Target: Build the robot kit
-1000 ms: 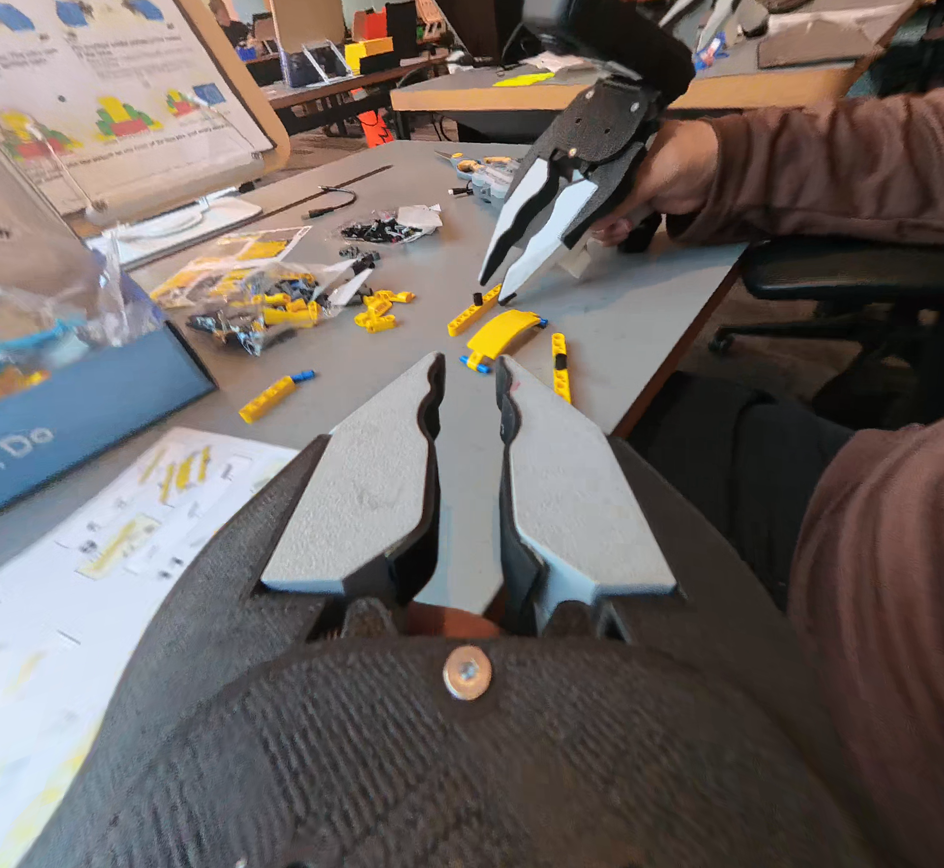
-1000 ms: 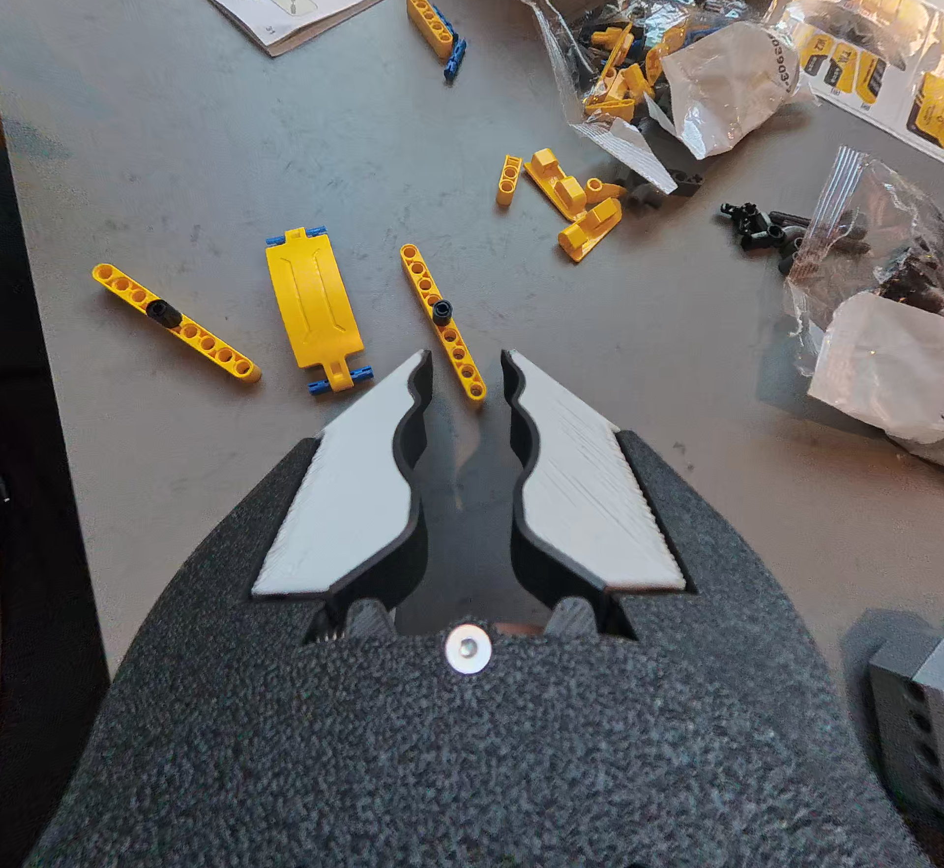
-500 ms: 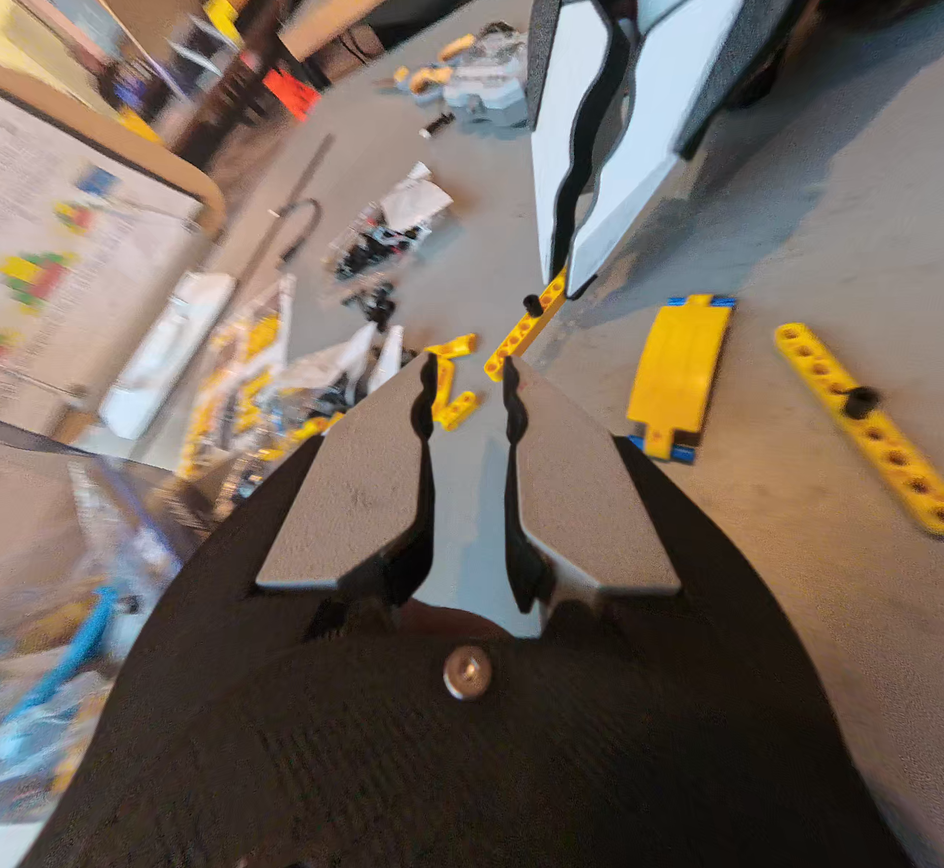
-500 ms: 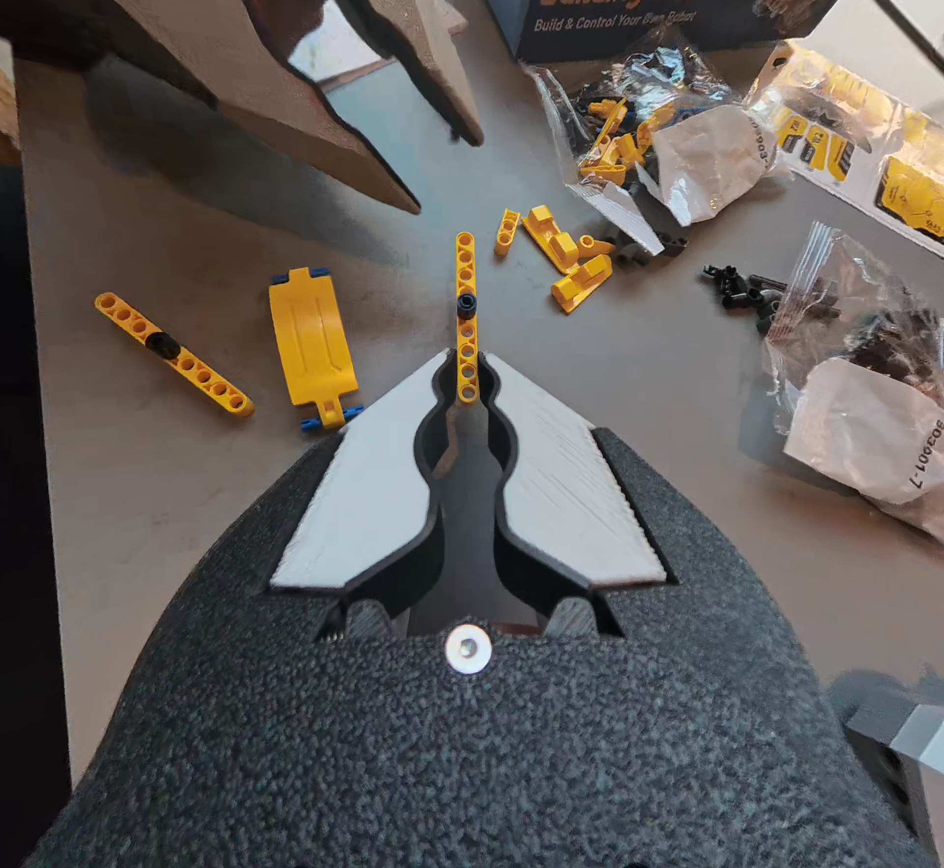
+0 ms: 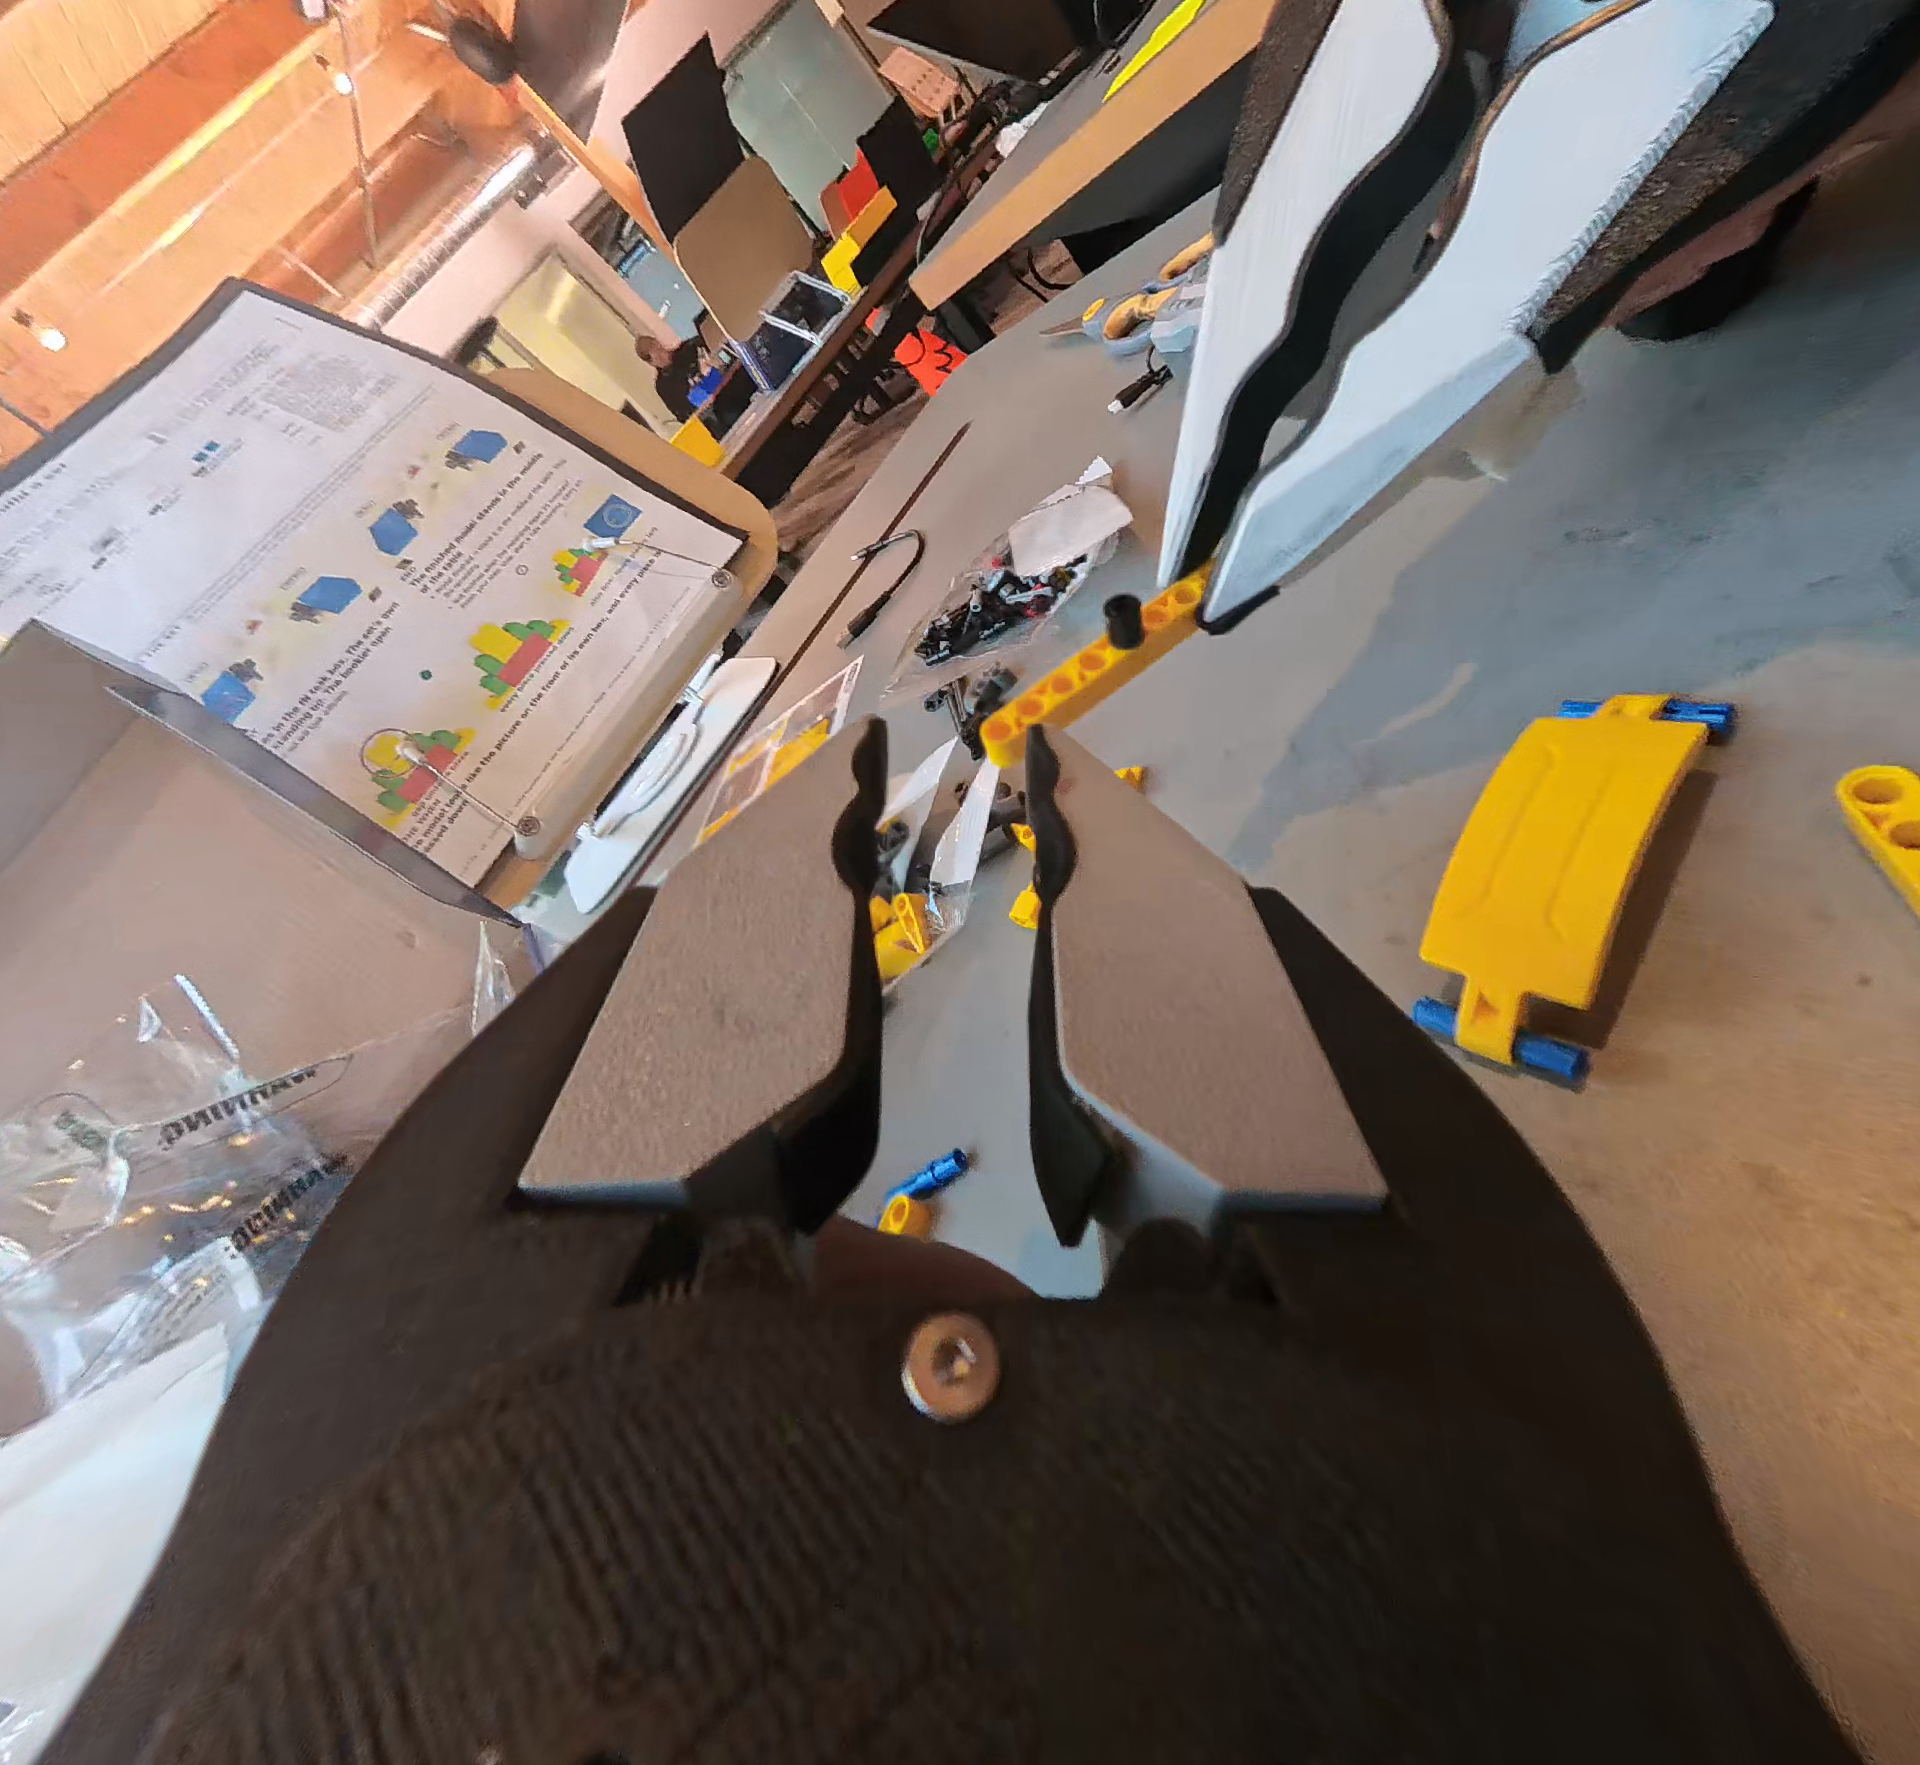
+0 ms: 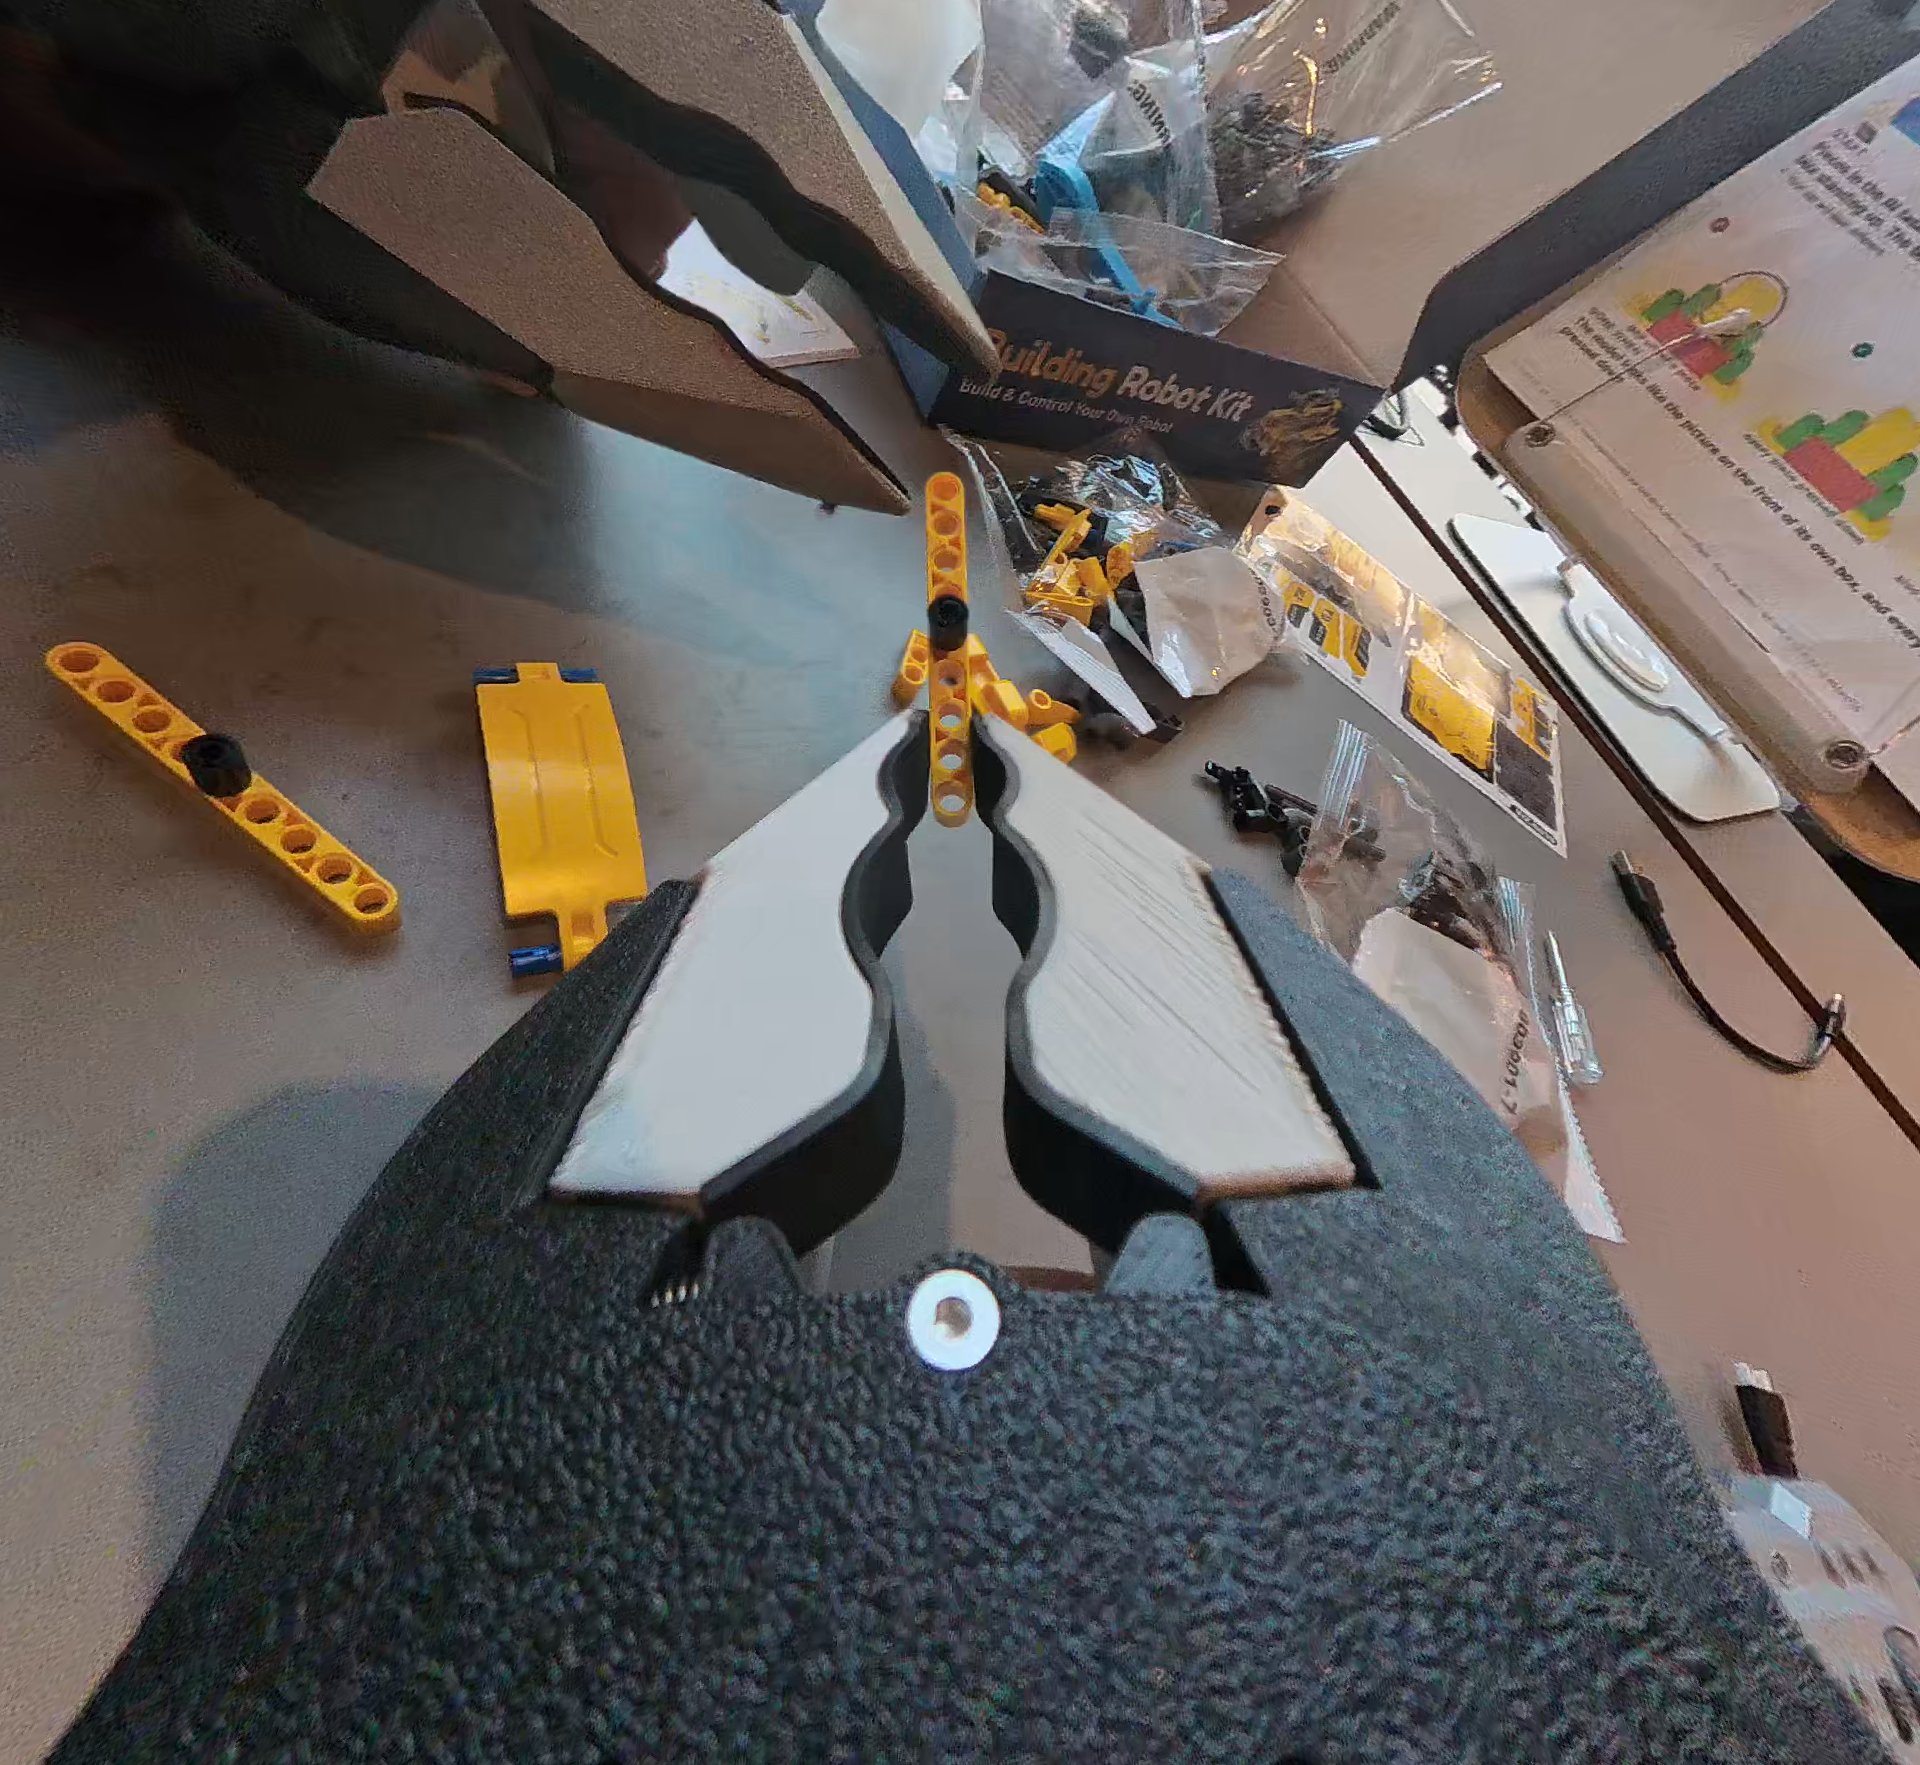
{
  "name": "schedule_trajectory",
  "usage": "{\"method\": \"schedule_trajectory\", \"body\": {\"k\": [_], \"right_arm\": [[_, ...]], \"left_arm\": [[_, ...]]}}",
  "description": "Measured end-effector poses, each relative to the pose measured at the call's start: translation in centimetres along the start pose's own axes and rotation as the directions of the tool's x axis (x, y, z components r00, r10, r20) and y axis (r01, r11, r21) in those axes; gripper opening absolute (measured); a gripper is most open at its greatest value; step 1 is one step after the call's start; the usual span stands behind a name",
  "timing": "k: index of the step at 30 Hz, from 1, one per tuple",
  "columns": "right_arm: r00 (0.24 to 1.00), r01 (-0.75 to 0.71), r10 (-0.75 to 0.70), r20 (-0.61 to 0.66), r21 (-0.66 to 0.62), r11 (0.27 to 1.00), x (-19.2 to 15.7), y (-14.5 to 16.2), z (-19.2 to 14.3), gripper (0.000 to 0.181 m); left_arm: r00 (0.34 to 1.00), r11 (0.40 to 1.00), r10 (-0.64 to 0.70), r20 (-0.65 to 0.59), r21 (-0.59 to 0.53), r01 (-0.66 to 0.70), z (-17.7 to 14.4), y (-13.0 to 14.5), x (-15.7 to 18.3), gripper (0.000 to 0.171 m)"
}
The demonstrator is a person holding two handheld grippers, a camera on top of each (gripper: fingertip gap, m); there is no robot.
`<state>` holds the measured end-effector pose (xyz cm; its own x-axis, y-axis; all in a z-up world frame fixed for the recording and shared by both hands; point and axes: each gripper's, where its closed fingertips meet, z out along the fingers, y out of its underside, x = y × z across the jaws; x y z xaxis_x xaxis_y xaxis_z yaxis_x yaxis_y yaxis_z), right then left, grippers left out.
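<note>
Just beside the curved yellow panel [image 6: 559, 785], the right gripper [image 6: 948, 759] has its fingers pinched on one end of a yellow holed beam [image 6: 948, 666] carrying a black pin [image 6: 947, 619], lifted off the grey table [image 6: 260, 1040], while the left gripper [image 5: 954, 759], fingers parted and empty, hovers at the beam's free end.

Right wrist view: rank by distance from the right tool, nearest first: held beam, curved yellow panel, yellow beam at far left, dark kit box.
1. Held beam: clamped at the right tool tips, pointing away.
2. Curved yellow panel: flat on the table just left of the tool.
3. Yellow beam with black pin: farther left, near the table edge.
4. Dark kit box: behind, up and right.
</note>
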<state>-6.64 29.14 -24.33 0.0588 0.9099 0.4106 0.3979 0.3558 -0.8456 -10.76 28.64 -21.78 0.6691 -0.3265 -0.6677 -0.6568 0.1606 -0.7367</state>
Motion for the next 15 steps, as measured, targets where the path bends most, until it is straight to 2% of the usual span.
{"method": "schedule_trajectory", "body": {"k": [3,6,9,11,13,15], "right_arm": [[0.996,-0.066,0.068,0.052,-0.025,0.997,-0.3,0.3,0.0,0.007],[0.962,-0.219,0.226,0.153,-0.06,0.974,-0.6,0.5,-0.2,0.007],[0.856,-0.42,0.441,0.27,-0.133,0.898,-1.1,0.8,-0.4,0.007],[0.744,-0.541,0.572,0.346,-0.191,0.819,-1.7,0.8,-0.7,0.007],[0.654,-0.607,0.645,0.396,-0.235,0.759,-2.1,0.9,-1.2,0.007],[0.595,-0.646,0.685,0.421,-0.256,0.719,-2.2,0.9,-1.6,0.007]], "left_arm": [[0.998,0.998,0.062,0.016,0.026,-0.063,-0.1,-0.6,0.4,0.022],[0.993,0.993,0.119,0.009,0.002,-0.119,0.2,-0.1,0.9,0.022],[0.988,0.988,0.154,0.0,0.017,-0.154,0.1,-0.4,1.4,0.021],[0.986,0.985,0.165,-0.025,0.055,-0.163,-0.1,-1.0,2.1,0.022],[0.983,0.982,0.177,-0.041,0.068,-0.174,-0.2,-1.1,2.6,0.023],[0.983,0.983,0.172,-0.065,0.078,-0.167,-0.2,-1.2,3.0,0.024]]}}
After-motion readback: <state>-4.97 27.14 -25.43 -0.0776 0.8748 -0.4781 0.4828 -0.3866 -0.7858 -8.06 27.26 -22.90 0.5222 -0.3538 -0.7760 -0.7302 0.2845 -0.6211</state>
